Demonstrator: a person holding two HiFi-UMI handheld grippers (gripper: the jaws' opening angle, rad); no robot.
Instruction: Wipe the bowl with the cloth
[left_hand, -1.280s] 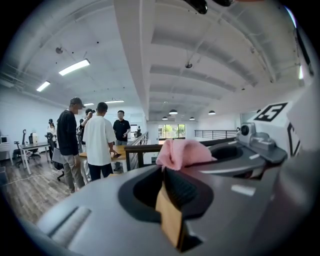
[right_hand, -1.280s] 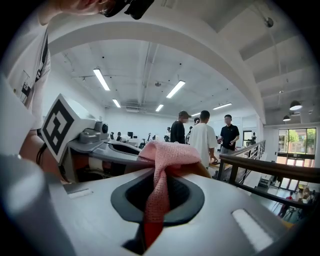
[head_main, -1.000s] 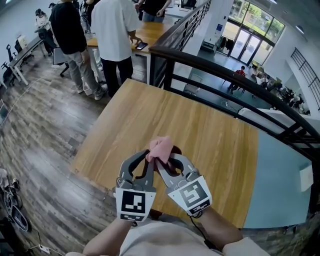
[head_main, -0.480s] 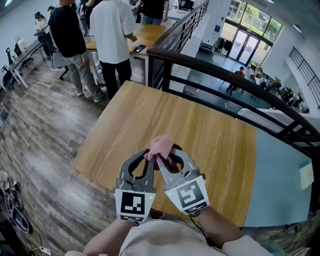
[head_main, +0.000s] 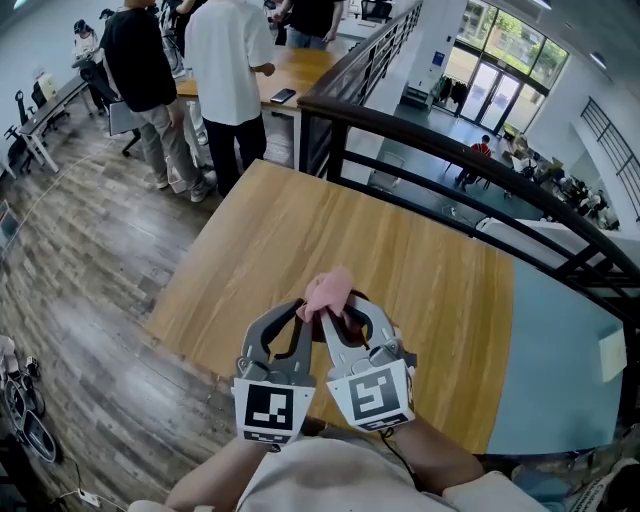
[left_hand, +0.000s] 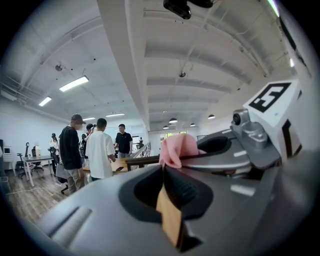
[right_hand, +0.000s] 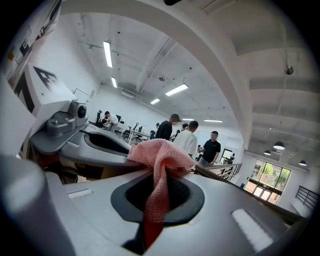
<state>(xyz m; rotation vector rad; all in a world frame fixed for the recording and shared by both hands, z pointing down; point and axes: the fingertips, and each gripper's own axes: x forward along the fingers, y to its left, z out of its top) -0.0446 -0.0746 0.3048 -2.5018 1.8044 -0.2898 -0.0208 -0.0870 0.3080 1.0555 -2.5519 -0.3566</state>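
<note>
Head view first: right gripper (head_main: 323, 313) has rolled over the last second. Its marker cube (head_main: 372, 396) is now squarer to the camera, closer beside the left one and a touch higher in frame. Pink cloth (head_main: 328, 290) went with it and is bunched low centre, over the wooden table (head_main: 420, 250). Meanwhile left gripper (head_main: 299, 312) is basically unmoved. Dark red-brown sliver at the cloth's right edge reads as the bowl (head_main: 355, 298). It is mostly covered and held up between the two tools, not resting on the table as far as I can tell.

Left gripper view: jaws almost together, clamped on a thin tan edge in the lower middle of the frame. That is likely the bowl's wall, but I can't fully confirm. Cloth pokes up just past the tips at centre frame, and the right gripper lies across the right side.

Right gripper view: jaws pinched on the cloth, with a strand running down the gap and a puff of it on top at centre. Red shows low in the gap, probably the bowl. The left gripper is at upper left, right beside the cloth.

Meaning: the roll plus the steady left hold looks like a wiping stroke in progress, with the cloth rubbing the bowl's rim area. How much of the bowl has been wiped can't be told.
</note>
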